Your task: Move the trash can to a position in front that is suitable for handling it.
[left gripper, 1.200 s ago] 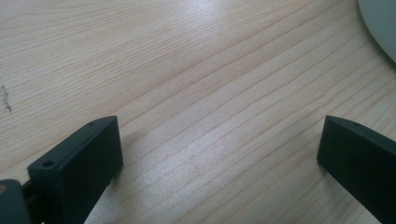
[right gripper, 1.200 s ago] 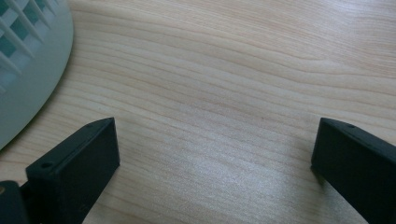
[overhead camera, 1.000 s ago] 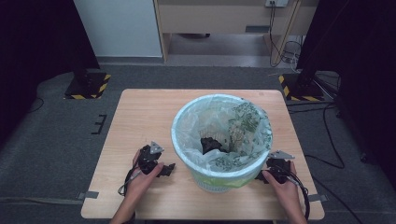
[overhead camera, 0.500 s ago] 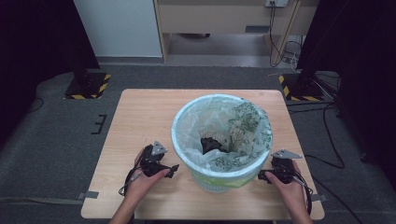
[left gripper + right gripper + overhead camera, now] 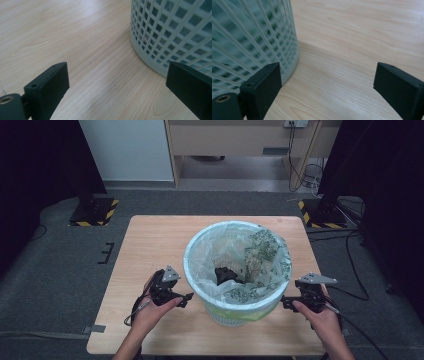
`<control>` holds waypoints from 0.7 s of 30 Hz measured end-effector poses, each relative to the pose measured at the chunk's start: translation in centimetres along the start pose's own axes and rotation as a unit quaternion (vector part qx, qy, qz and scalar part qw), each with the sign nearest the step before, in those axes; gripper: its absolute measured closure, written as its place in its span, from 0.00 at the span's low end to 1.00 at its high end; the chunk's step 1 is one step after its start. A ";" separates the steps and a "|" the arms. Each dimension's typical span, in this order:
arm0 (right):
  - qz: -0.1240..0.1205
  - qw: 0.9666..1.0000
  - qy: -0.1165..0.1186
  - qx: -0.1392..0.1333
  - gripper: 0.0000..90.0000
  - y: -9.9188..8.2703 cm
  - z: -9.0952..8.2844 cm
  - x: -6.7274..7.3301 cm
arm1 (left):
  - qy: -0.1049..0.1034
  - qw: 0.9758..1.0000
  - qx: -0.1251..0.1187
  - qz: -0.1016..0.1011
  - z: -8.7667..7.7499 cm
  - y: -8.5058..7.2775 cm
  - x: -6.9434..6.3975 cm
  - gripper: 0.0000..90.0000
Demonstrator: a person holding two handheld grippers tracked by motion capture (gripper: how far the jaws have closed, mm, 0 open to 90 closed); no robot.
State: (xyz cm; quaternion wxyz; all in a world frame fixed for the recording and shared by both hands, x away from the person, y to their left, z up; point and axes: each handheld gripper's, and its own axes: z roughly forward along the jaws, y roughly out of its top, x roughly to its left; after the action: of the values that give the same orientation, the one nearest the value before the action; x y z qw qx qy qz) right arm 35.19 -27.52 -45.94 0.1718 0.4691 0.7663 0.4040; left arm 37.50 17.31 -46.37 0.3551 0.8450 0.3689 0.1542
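Between open hand-held grippers, lined basket (image 5: 237, 270)

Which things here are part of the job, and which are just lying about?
In the job:
bin
liner
dark lump in the liner
left gripper, jaws open
right gripper, jaws open

Lying about:
table, bearing the bin
striped stand bases on the floor
cables at the back
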 end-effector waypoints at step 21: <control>-0.023 0.997 0.021 -0.066 0.07 5.8 -5.3 0.1 | 0.008 1.000 -0.012 0.016 -3.8 3.2 1.6 0.04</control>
State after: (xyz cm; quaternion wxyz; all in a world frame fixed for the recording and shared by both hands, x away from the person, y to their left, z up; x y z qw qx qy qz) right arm 35.10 -28.52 -38.20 0.1955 0.4306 0.7519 0.4595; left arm 38.23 18.77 -41.42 0.3598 0.8452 0.3560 0.1714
